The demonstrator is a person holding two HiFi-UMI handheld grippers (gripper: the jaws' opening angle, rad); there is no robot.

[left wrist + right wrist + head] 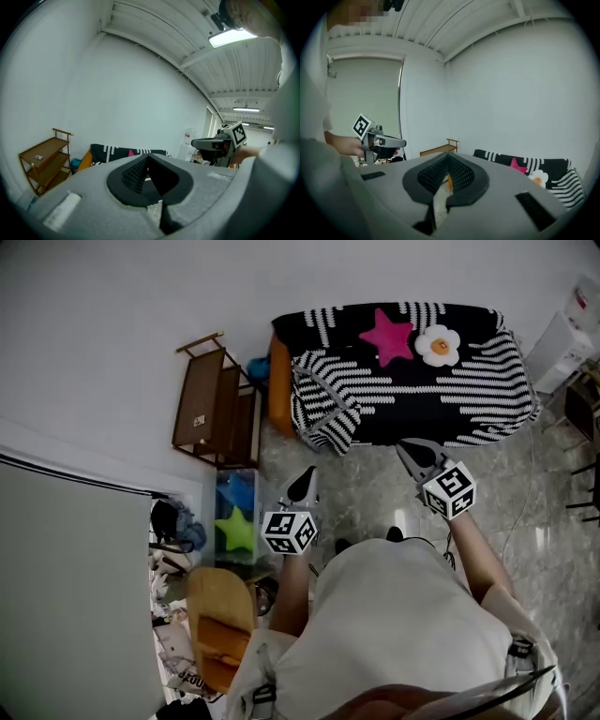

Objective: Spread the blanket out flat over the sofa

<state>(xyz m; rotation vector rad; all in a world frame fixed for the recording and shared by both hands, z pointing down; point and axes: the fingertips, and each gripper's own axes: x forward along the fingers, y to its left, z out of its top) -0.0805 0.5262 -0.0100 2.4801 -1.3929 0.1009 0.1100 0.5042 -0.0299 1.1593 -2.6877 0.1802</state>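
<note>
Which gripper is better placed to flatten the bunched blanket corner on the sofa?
Probably the left gripper: it faces the bunched corner of the black-and-white striped blanket; the right gripper faces its flatter front edge.

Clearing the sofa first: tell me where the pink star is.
Head view, upper centre: the pink star lies on the striped blanket by the wall, just left of the white flower.

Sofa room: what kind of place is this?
Probably a living-room corner set up in a bigger hall: a sofa under a striped blanket, a wooden shelf, and a strip light overhead.
</note>
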